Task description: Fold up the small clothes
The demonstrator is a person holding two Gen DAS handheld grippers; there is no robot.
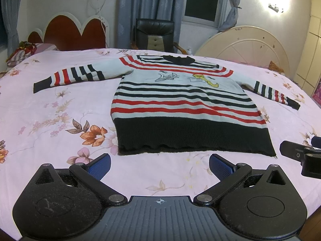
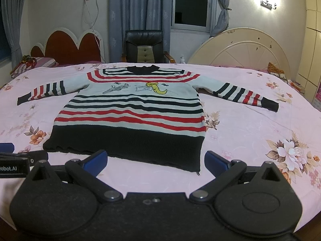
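Two hand-held grippers hover side by side at the near edge of a bed, facing a child's striped sweater that lies flat and face up on the pink floral sheet, collar toward the headboard, both sleeves spread outward. The left hand-held gripper is released, its blue pads wide apart and holding nothing; the right hand-held gripper is likewise spread and empty, just short of the dark hem. No fold is yet begun. Risks from here, as judged: the thick knit may slip from a shallow pinch; a pad pushed low may catch the sheet along with the hem and drag it; uneven lifting of the two sides would skew the fold; the outstretched sleeves may trail and bunch beneath the body.
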